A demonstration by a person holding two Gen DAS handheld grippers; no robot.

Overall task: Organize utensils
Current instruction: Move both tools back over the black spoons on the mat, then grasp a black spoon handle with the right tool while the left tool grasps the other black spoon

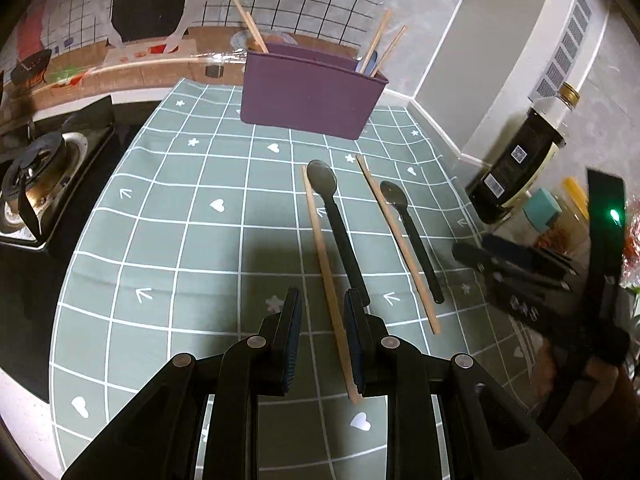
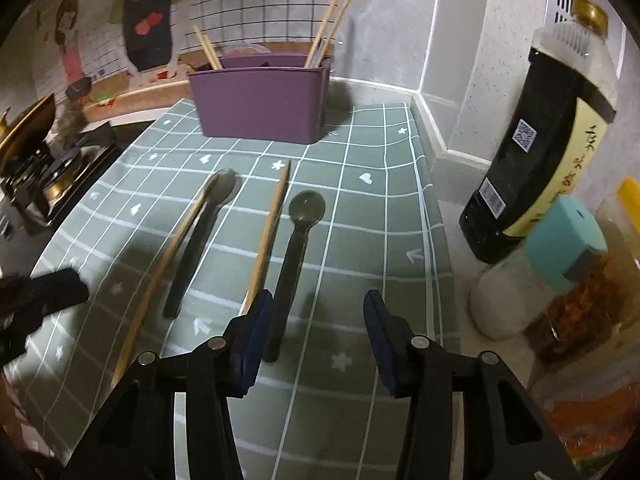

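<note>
On green checked mat (image 1: pixel 192 248): two black spoons & two wooden chopsticks lie loose, both grippers hover above, holding nothing.

Left gripper (image 1: pixel 320 344) has fingers parted w/ a narrow gap, over the left chopstick (image 1: pixel 326 276) and the handle end of the left spoon (image 1: pixel 338 224). Right gripper (image 2: pixel 318 340) is spread wide near the right spoon (image 2: pixel 294 256), w/ the right chopstick (image 2: pixel 268 236) just beside its left finger. Purple holder (image 1: pixel 308 100) stands at the far end of the surface, already w/ some chopsticks inside. Risk, I think: each spoon lies very close to a chopstick, so fingers may pinch both, or push one away.
</note>
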